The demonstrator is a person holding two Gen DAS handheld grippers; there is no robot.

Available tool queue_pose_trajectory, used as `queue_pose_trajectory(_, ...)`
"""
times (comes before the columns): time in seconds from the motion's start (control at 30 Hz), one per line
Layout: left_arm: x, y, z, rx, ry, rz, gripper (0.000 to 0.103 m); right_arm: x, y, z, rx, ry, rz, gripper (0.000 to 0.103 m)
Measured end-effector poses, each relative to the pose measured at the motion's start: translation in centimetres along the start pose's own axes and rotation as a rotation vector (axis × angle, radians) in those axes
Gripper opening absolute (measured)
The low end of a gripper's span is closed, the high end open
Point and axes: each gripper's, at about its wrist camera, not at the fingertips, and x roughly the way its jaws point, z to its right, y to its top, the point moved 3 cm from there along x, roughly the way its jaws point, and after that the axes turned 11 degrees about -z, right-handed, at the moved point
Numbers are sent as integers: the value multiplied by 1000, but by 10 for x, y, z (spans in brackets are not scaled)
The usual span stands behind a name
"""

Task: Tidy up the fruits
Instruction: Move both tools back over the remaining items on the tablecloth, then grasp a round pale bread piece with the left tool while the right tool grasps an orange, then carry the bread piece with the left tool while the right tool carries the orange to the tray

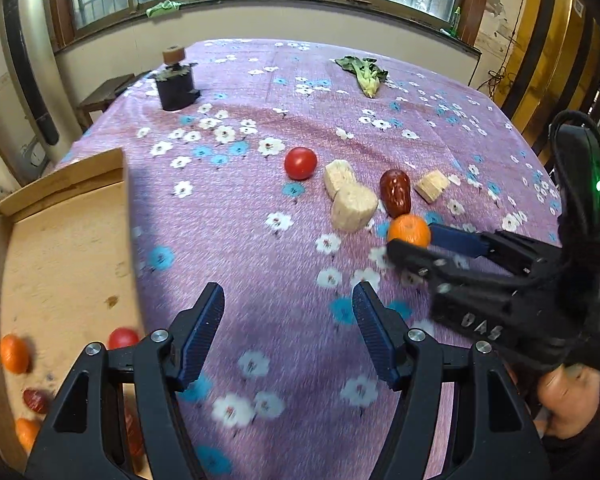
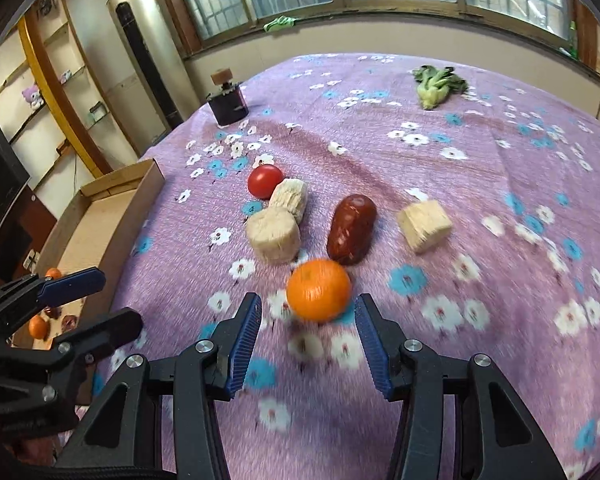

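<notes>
Blue-padded right gripper [image 2: 306,316] hangs with jaws apart around an orange [image 2: 318,290], pads not yet touching. Centre it, then close gently; the jujube [image 2: 351,229] sits just behind. Left gripper [image 1: 288,316] is open, empty, near the cardboard box [image 1: 66,184].

We see a matt, woven floral cloth [image 2: 480,152] over the worktop. The cardboard box [image 1: 60,248] looks dull and papery. The orange [image 2: 318,290] has dimpled skin; the tomato [image 2: 264,181] shines smooth. Pale chunks [image 2: 274,234] look fibrous. Each hand-held gripper [image 2: 306,344] is matt black plastic with ribbed blue pads [image 2: 244,344].
</notes>
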Motion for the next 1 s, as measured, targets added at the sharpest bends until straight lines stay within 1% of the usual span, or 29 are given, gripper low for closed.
queue_pose_trajectory(0.03,5,5,2,0,-8,-7,66,2,1,1,2,-5,-2,37)
queue_pose_trajectory(0.07,11,10,4,0,-18,-18,66,2,1,4,10,-6,0,35)
queue_pose_trajectory(0.17,25,24,13,1,-47,-31,66,-12,-7,10,33,16,27,35)
queue_pose_trajectory(0.2,30,28,16,0,-57,-38,66,-17,-10,13,49,7,36,34)
queue_pose_trajectory(0.27,40,38,24,9,-80,-50,66,-32,-20,23,92,37,65,34)
queue_pose_trajectory(0.47,67,58,41,23,-69,-63,65,-55,-46,41,176,56,101,34)
queue_pose_trajectory(0.5,69,58,42,26,-62,-56,60,-57,-49,43,186,57,104,34)
queue_pose_trajectory(0.53,69,59,43,31,-42,-43,45,-59,-50,44,194,58,106,34)
queue_pose_trajectory(0.57,68,59,43,36,-39,-36,40,-60,-52,44,201,60,108,34)
queue_pose_trajectory(0.6,68,58,42,35,-62,-37,33,-62,-53,45,207,60,110,34)
queue_pose_trajectory(0.63,67,58,41,30,-77,-38,33,-63,-54,44,209,60,112,34)
queue_pose_trajectory(0.77,59,47,33,21,-73,-31,33,-67,-57,41,208,62,117,34)
queue_pose_trajectory(1.0,31,18,22,17,-36,4,33,-76,-56,16,165,72,132,34)
